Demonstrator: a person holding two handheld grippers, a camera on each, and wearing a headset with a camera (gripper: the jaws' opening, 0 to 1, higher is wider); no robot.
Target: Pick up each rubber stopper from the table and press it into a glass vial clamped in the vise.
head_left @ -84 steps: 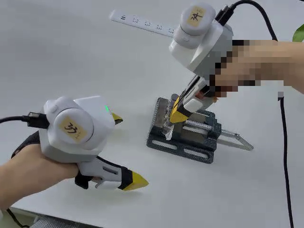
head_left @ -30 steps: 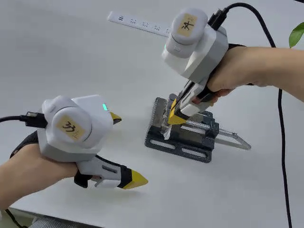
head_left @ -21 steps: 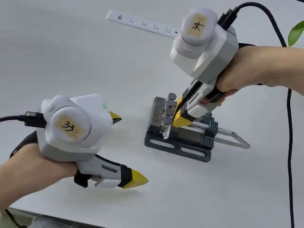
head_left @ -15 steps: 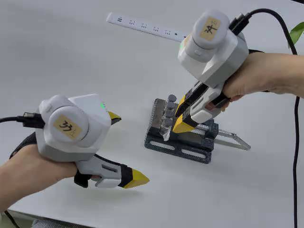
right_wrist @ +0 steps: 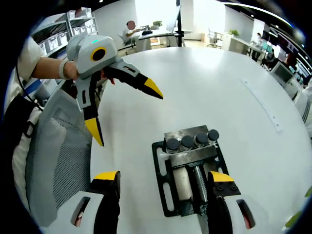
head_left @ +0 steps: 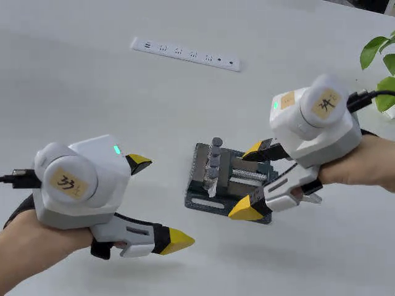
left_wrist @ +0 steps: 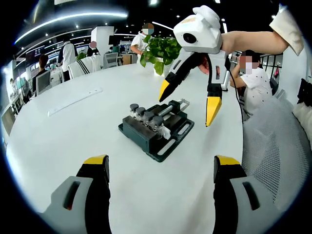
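vise [head_left: 200,200] was seen at table [head_left: 92,92] middle | four vials [head_left: 213,161] clamped in row, stoppers [right_wrist: 188,141] seated | right gripper [head_left: 247,181] held wide, empty, nearer, row across its aim | left gripper [head_left: 160,199] wide, empty, farther

The right gripper [head_left: 244,183] hides part of the vise [head_left: 201,200]; the plant [head_left: 373,50] is cut off at the edge.

The white tabletop [head_left: 86,111] is smooth and matte, and it takes up most of the head view. 2 things lie directly on it. A dark grey vise [head_left: 200,198] sits flat on its slotted base plate near the middle, its screw pointing to the right. A long white power strip [head_left: 185,53] lies flat on the far side, well apart from the vise, at a slight slant.
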